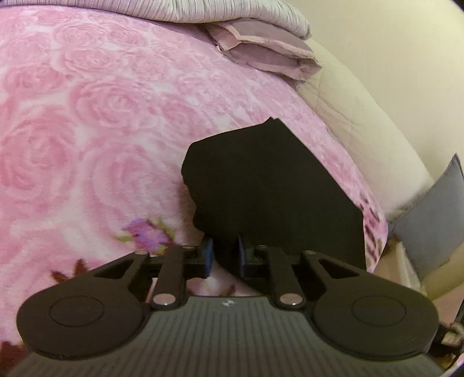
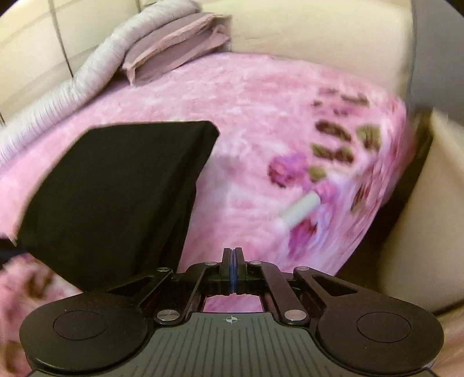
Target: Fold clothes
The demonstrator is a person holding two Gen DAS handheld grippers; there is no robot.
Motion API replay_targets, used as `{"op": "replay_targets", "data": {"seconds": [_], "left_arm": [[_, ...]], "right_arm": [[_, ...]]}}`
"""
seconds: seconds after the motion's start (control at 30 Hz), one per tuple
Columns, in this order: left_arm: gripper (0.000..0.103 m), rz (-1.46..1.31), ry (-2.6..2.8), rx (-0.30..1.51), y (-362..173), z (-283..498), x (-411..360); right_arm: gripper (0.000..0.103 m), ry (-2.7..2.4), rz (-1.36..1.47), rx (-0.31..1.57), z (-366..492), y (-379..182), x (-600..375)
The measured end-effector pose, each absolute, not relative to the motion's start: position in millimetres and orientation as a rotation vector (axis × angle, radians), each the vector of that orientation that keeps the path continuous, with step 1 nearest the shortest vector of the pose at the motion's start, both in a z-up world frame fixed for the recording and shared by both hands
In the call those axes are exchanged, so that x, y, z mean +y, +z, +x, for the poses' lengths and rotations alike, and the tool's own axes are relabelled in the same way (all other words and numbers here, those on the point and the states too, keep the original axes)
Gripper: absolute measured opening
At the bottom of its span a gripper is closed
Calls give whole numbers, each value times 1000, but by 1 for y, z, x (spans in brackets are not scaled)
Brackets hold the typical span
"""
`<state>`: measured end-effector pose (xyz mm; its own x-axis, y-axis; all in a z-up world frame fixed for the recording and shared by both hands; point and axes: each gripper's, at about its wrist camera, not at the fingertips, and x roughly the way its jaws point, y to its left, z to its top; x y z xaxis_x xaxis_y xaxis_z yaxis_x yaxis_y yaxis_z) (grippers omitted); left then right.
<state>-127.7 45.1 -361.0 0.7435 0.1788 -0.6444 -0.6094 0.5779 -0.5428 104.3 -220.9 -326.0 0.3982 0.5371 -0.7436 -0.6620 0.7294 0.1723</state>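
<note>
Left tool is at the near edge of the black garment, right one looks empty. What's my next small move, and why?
Probably open the right tool and bring it left to the black garment's near edge. Its pads are shut together on nothing, over the pink blanket. The left tool seems to have cloth between its pads, so only one side is held for a fold.

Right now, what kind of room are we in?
Probably a bedroom. The work surface looks like a bed under a fluffy pink rose-patterned blanket, with folded mauve bedding and a grey striped quilt stacked at its far end. A folded black garment lies on the blanket.
</note>
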Motion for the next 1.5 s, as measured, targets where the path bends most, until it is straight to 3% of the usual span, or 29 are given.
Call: {"op": "replay_targets", "data": {"seconds": [0.1, 0.17, 0.2, 0.33, 0.4, 0.5, 0.53, 0.57, 0.6, 0.73, 0.83, 0.9, 1.03, 1.3, 1.37, 1.5], "left_arm": [[16, -805, 494, 592, -354, -136, 54], [32, -799, 504, 594, -351, -140, 62], [34, -818, 500, 591, -352, -142, 66], [36, -1002, 450, 561, -366, -144, 79], [35, -1055, 453, 555, -374, -142, 80], [25, -1085, 449, 539, -384, -138, 79], [13, -1094, 438, 530, -386, -137, 78], [12, -1096, 432, 524, -386, -136, 78], [9, -1086, 431, 520, -385, -135, 76], [8, -1003, 415, 494, -370, -132, 63], [9, -1000, 419, 524, -378, -131, 58], [17, -998, 431, 551, -385, -131, 56], [23, -971, 437, 571, -381, -147, 61], [23, -588, 446, 594, -316, -131, 66], [30, -559, 414, 617, -315, -108, 75], [31, -562, 362, 674, -319, -61, 95]], "right_arm": [[8, 788, -24, 954, 121, -326, -237], [20, 783, 70, 1019, 130, -327, -242], [27, 792, 116, 1036, 131, -325, -243], [42, 858, 297, 1106, 114, -324, -243], [44, 877, 341, 1137, 99, -328, -239], [44, 883, 293, 1149, 82, -340, -223], [42, 882, 272, 1114, 79, -342, -220], [34, 885, 247, 1078, 77, -344, -216], [18, 894, 219, 1046, 77, -343, -213], [10, 920, 146, 975, 83, -331, -206], [10, 899, 126, 929, 90, -326, -208], [12, 912, 114, 997, 94, -335, -210], [33, 882, 181, 1058, 97, -344, -232], [34, 875, 134, 967, 125, -308, -221], [34, 877, 117, 933, 138, -302, -211], [35, 830, 94, 989, 186, -312, -182]]}}
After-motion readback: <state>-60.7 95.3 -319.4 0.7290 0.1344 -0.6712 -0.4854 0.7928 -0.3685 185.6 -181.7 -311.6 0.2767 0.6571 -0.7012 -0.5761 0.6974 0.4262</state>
